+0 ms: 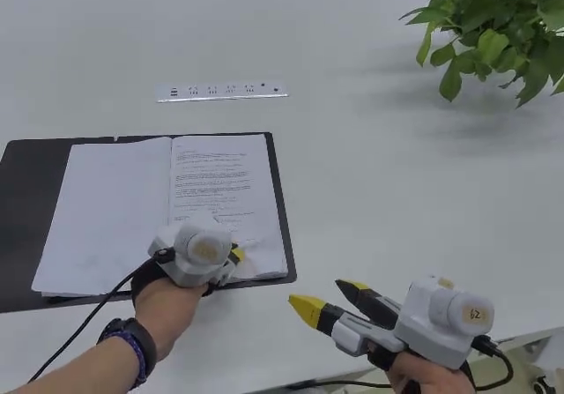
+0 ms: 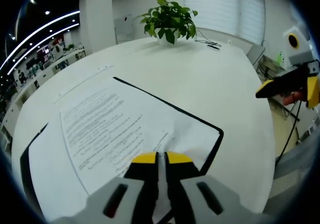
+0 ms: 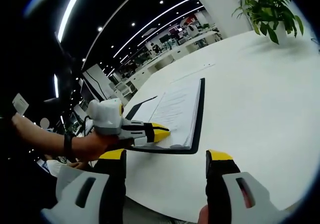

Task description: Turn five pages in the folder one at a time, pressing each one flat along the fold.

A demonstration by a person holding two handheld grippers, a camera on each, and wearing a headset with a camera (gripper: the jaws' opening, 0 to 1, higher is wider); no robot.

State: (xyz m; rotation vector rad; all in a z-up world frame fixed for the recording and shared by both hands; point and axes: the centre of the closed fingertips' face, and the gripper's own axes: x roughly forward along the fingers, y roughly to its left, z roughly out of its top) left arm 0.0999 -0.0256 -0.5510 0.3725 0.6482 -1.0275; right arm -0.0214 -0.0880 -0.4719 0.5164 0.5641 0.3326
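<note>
A black folder (image 1: pixel 280 202) lies open on the white table, with a blank left page (image 1: pixel 110 200) and a printed right page (image 1: pixel 220 178). My left gripper (image 1: pixel 236 257) sits at the right page's lower corner; in the left gripper view it (image 2: pixel 159 157) is shut on that corner, and the paper (image 2: pixel 100 124) buckles slightly just ahead of the tips. My right gripper (image 1: pixel 328 297) hovers open over bare table to the right of the folder's lower right corner, holding nothing. In the right gripper view its jaws (image 3: pixel 166 156) stand wide apart, facing the folder (image 3: pixel 200 114) and the left gripper (image 3: pixel 150 131).
A flush power strip (image 1: pixel 222 90) lies in the table beyond the folder. A potted plant (image 1: pixel 493 24) stands at the far right. A black cable (image 1: pixel 84 323) trails from the left gripper. The near table edge (image 1: pixel 511 341) runs close under the right gripper.
</note>
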